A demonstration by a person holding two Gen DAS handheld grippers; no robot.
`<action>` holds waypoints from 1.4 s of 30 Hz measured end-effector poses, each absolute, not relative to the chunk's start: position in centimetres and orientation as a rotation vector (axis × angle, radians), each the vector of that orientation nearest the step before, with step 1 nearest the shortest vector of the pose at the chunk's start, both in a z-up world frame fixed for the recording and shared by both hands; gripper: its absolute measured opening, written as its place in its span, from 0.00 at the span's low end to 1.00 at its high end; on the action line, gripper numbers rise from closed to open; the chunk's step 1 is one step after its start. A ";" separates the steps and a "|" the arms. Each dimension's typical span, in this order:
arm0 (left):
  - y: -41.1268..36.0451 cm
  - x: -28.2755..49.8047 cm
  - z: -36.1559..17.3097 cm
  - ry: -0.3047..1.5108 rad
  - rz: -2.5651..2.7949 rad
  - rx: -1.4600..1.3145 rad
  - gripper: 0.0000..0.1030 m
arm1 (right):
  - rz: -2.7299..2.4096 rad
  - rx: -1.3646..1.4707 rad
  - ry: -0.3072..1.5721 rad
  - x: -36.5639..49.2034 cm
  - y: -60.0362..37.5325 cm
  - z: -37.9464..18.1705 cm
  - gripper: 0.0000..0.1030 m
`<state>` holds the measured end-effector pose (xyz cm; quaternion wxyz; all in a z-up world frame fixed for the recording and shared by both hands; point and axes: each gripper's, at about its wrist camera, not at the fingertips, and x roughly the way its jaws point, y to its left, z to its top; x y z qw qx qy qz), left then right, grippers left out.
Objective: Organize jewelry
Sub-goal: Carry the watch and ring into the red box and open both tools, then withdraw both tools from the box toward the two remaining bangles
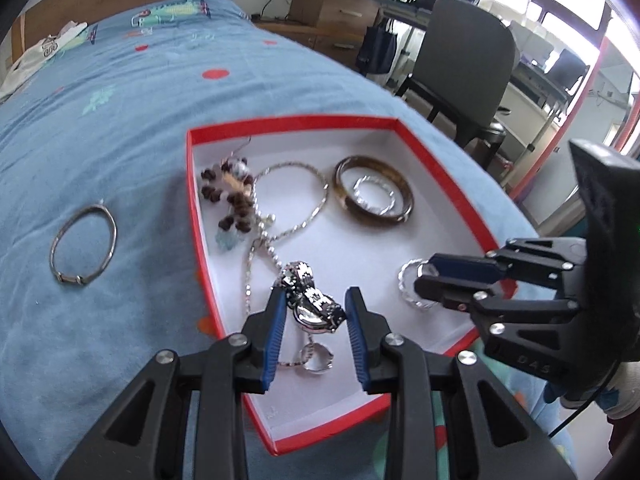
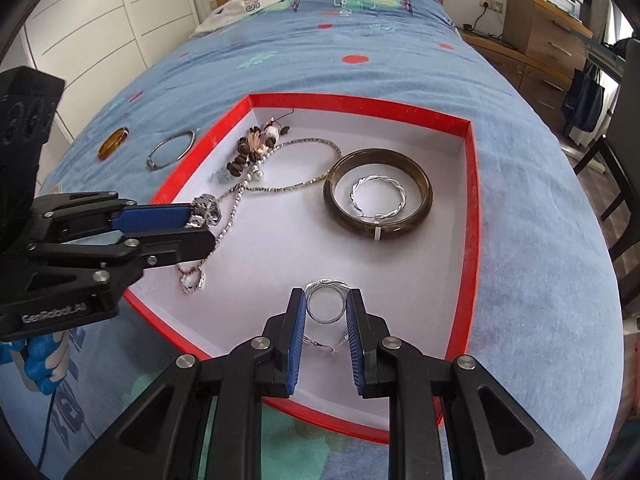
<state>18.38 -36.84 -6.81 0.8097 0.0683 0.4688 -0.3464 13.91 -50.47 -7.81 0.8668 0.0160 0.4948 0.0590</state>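
Note:
A red box (image 1: 208,216) (image 2: 474,184) with a white floor lies on the blue bedspread. In it are a brown bangle (image 1: 374,192) (image 2: 378,196) around a twisted silver ring (image 1: 374,196) (image 2: 378,196), a bead cluster (image 1: 232,196) (image 2: 256,148) and a silver chain (image 1: 296,200) (image 2: 296,180). My left gripper (image 1: 314,308) (image 2: 198,224) is shut on a black and silver watch (image 1: 314,300) (image 2: 206,208). My right gripper (image 2: 326,306) (image 1: 420,280) is shut on a silver twisted bracelet (image 2: 326,300) (image 1: 410,284), just above the box floor.
A thin silver bangle (image 1: 82,246) (image 2: 172,148) lies on the bedspread left of the box, an amber bangle (image 2: 114,142) beyond it. White clothing (image 2: 244,4) lies near the headboard. A chair (image 1: 464,68) and wooden drawers (image 2: 548,28) stand right of the bed.

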 end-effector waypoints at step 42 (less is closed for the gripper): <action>-36.1 15.4 -4.9 1.043 -0.733 0.230 0.30 | 0.083 0.051 0.992 9.3 -50.6 -2.9 0.30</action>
